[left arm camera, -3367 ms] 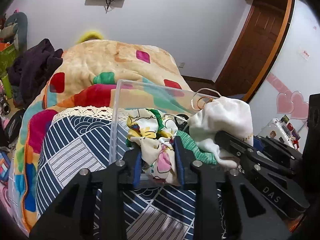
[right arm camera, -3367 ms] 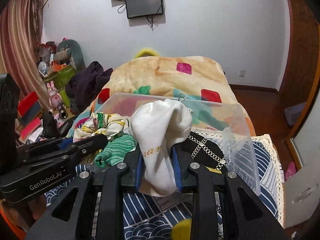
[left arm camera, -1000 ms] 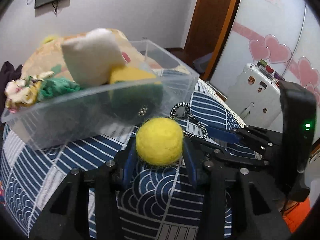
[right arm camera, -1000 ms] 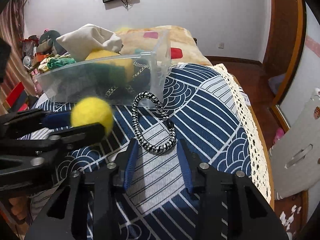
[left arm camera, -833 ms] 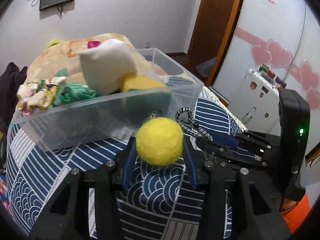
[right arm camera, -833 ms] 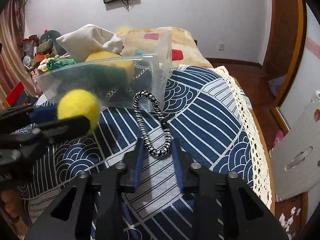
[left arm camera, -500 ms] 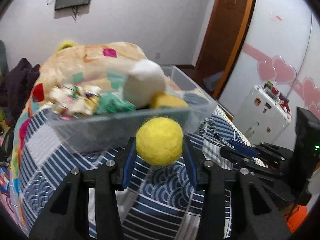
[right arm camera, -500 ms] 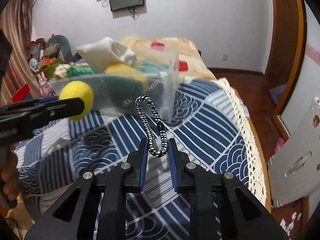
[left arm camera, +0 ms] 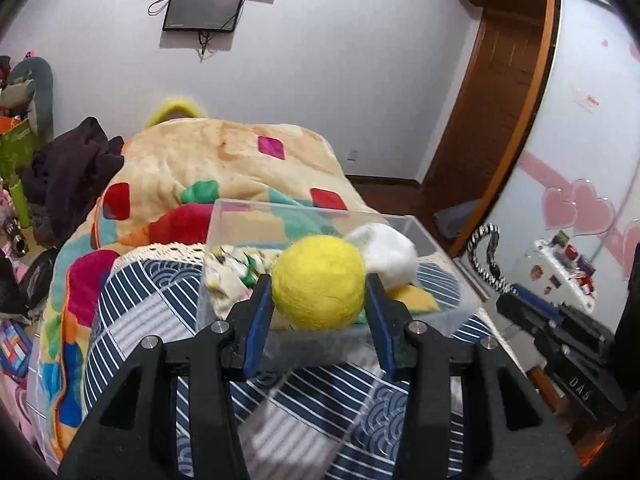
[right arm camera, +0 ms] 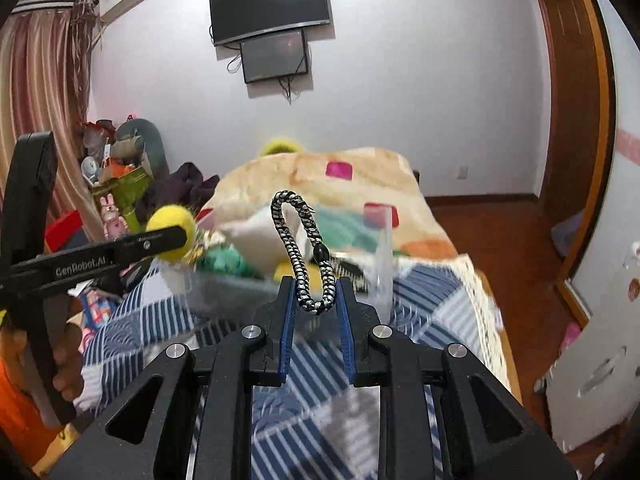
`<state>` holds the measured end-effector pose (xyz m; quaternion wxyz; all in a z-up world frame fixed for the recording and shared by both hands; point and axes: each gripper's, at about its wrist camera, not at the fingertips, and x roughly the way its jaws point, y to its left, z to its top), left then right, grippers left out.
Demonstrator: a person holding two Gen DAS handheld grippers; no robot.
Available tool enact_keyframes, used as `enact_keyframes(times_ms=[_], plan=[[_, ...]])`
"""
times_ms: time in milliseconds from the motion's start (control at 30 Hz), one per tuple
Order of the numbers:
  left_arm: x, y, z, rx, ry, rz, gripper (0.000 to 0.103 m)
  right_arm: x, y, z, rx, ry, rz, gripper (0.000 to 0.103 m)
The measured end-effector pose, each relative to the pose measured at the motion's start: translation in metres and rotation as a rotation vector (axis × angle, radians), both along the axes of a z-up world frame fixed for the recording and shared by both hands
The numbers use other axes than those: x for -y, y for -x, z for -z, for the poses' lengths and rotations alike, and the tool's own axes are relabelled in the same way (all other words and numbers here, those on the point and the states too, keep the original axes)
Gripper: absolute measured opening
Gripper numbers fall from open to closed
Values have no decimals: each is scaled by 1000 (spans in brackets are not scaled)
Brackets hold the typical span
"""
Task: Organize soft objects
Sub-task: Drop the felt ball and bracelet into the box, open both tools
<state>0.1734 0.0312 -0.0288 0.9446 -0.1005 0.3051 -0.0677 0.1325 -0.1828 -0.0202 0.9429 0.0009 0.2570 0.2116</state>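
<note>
Between our left gripper's (left arm camera: 319, 295) blue-padded jaws sits a fuzzy yellow felt ball (left arm camera: 319, 283), pinched on both sides and held just above the near wall of the clear plastic bin (left arm camera: 280, 216). That bin rests on a blue and white patterned cloth (left arm camera: 160, 300) over the bed, and behind it lies a bright patchwork blanket (left arm camera: 224, 168). Inside the bin we see a white fabric bundle (left arm camera: 390, 254) at the right, a floral cloth (left arm camera: 230, 276) at the left, and a patch of yellow (left arm camera: 414, 298) low on the right. Our right gripper (right arm camera: 316, 300) has its jaws drawn narrow on the lower end of a black and white braided bracelet (right arm camera: 300, 252), whose loop stands upright above the fingertips, in front of the bin's near right corner. From the right wrist camera we see the left gripper at the left with the yellow ball at its tip, near the bin's left end. On the far wall hang two dark screens (right arm camera: 272, 28), with a striped curtain (right arm camera: 36, 120) at the far left.
</note>
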Motion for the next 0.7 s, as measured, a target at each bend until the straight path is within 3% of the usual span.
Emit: enact_keyframes(times_ms=[200, 400, 567, 700], plan=[[8, -30, 20, -55, -67, -18, 45, -20, -40, 5, -28, 35, 31, 18], [16, -43, 33, -92, -87, -6, 45, -27, -64, 20, -126, 27, 36, 18], [16, -42, 33, -90, -101, -11, 57, -28, -62, 25, -145, 60, 29, 25], [13, -33, 29, -75, -103, -15, 61, -30, -58, 24, -157, 79, 19, 32]])
